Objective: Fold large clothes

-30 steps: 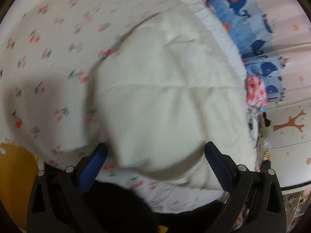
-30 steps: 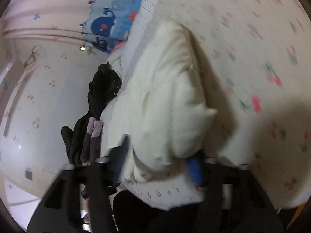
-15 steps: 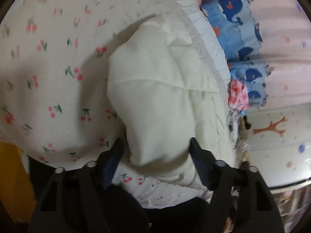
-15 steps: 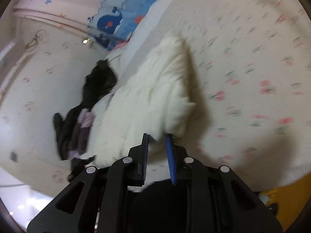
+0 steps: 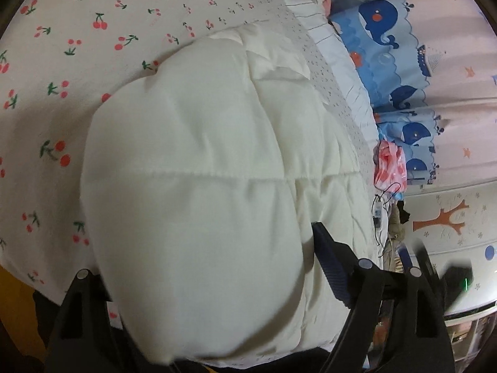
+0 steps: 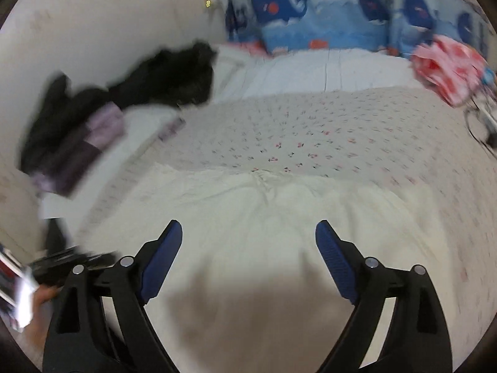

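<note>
Padded garment: the cream quilted coat (image 5: pixel 198 186) lies on the cherry-print bed cover (image 5: pixel 62 62), along its whale-curtain edge
Left gripper (image 5: pixel 211 258): jaws opening, a puffy fold bulging between them (left pad hidden, so pressing cannot be told)
Right gripper (image 6: pixel 248 242): jaws opening, spread wide above the coat (image 6: pixel 264 217), nothing between
Far corner: black clothes (image 6: pixel 161 74)

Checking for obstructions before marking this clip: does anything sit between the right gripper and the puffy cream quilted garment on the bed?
Nothing visible does. The right gripper, its jaws opening and empty, looks straight onto the puffy cream quilted garment; the black clothes pile lies off to the side.
</note>
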